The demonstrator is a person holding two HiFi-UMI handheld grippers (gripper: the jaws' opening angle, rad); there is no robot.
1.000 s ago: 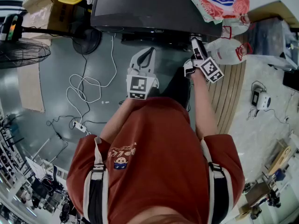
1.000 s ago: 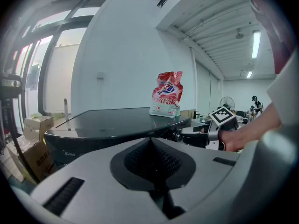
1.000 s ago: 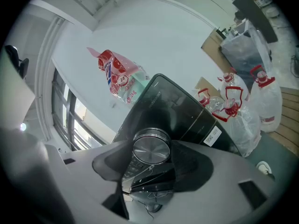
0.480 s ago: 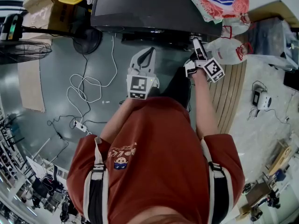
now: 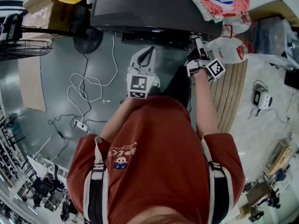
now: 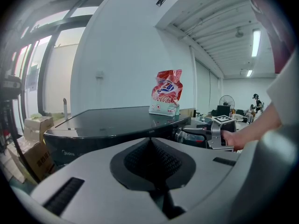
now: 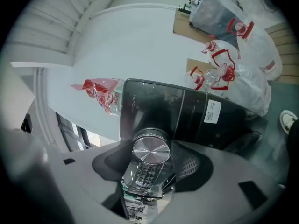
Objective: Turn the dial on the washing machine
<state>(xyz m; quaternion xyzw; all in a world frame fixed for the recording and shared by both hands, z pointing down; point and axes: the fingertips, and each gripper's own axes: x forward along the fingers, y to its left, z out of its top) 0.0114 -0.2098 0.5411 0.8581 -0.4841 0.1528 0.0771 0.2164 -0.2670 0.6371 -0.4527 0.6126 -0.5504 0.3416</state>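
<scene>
Right hand-held gripper [image 5: 197, 41] has twisted a bit on the dial [image 7: 151, 149] over the last second, so its marker cube [image 5: 216, 68] swung slightly up and out to the right.

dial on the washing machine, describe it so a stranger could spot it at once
Find the big black washing machine, then its front panel at the end nearest the red-and-white bag. The dial is the round brushed-silver knob there, clamped by the right gripper, unlike the flat black panel around it.

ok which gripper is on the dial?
The right gripper: jaws closed on the silver dial of the washing machine. The left gripper is shut and empty.
</scene>
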